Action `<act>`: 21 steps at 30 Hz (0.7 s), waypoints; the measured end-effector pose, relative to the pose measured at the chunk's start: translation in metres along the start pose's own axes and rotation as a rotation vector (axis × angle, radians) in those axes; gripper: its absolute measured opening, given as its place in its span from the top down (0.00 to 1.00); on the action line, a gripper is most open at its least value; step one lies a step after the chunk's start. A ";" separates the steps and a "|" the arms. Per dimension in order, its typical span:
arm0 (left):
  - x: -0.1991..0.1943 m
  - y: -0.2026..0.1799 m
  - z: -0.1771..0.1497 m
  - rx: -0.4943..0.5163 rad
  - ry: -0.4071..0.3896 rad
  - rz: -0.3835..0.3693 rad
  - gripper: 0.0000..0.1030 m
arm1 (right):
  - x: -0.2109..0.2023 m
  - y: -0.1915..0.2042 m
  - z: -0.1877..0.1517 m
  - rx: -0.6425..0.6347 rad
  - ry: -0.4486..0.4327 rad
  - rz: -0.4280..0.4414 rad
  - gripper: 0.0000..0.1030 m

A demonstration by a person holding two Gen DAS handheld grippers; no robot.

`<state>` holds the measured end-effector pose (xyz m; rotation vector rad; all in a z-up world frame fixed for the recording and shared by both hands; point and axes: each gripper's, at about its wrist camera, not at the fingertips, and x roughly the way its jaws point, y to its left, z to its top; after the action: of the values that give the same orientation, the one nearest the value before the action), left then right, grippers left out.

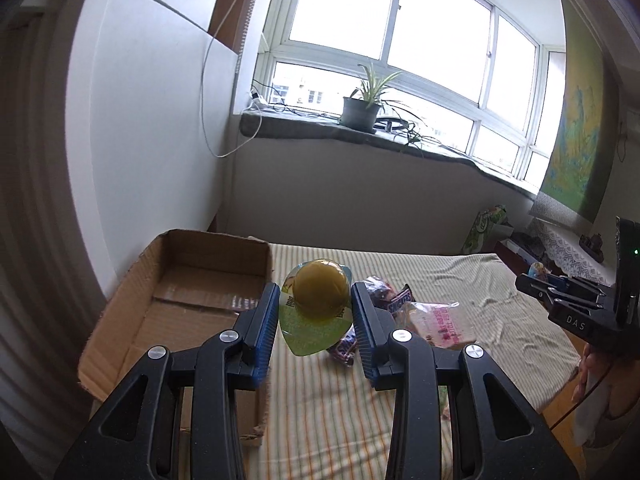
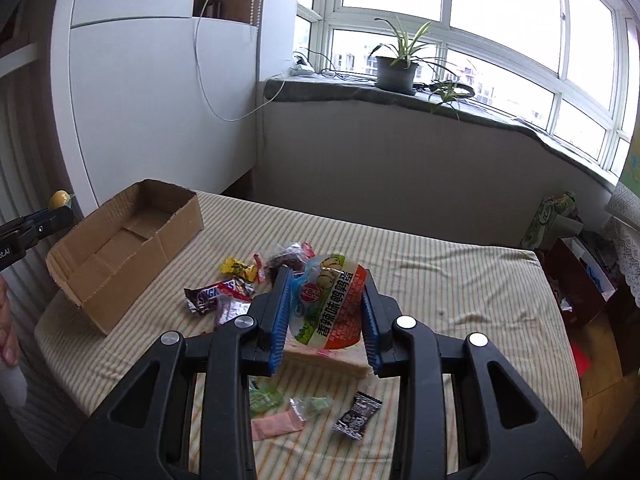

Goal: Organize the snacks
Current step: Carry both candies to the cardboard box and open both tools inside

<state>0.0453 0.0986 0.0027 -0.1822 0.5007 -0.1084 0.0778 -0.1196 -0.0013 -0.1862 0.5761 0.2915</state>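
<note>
**Both grippers carry a snack toward the cardboard box**

A bed covered in a striped cloth (image 2: 420,288) holds a scatter of wrapped snacks and, at its left edge, an open cardboard box (image 2: 120,248) that looks empty inside. A window with a potted plant (image 2: 396,64) fills the far wall.

The step in hand appears to be carrying picked-up snacks to the box. The left gripper (image 1: 314,312) pinches a yellow-green jelly cup (image 1: 318,294) between its blue pads, jaws narrowed to the cup's width, lifted above the cloth just right of the box. The right gripper (image 2: 326,320) grips a sealed snack cup (image 2: 330,300) with a red and green printed lid, jaws closed on its sides, raised over the snack pile.

Still on the cloth: a Snickers bar (image 2: 212,294), a yellow candy (image 2: 238,268), a black sachet (image 2: 356,416), a pink packet (image 2: 276,426) and a flat packet of bread (image 1: 440,322).

The next move likely calls for swinging the left gripper leftward over the box, lowering, then opening the jaws; the right should follow without the two colliding.
</note>
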 end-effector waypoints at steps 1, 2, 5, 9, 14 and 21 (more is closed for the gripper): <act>-0.002 0.010 -0.002 -0.012 0.001 0.011 0.67 | 0.005 0.013 0.003 -0.016 0.004 0.019 0.68; -0.005 0.019 -0.004 -0.024 0.001 0.024 0.67 | 0.011 0.027 0.007 -0.032 0.007 0.041 0.68; -0.012 0.049 -0.011 -0.056 0.003 0.071 0.67 | 0.029 0.071 0.016 -0.085 0.015 0.118 0.68; -0.024 0.086 -0.017 -0.095 0.003 0.142 0.67 | 0.046 0.132 0.029 -0.150 0.009 0.229 0.68; -0.032 0.113 -0.017 -0.123 -0.002 0.189 0.67 | 0.057 0.185 0.041 -0.202 -0.004 0.323 0.68; -0.021 0.119 -0.014 -0.117 0.000 0.158 0.67 | 0.071 0.207 0.043 -0.210 0.015 0.365 0.67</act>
<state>0.0276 0.2162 -0.0231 -0.2564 0.5199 0.0752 0.0900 0.1016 -0.0248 -0.2862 0.5932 0.7067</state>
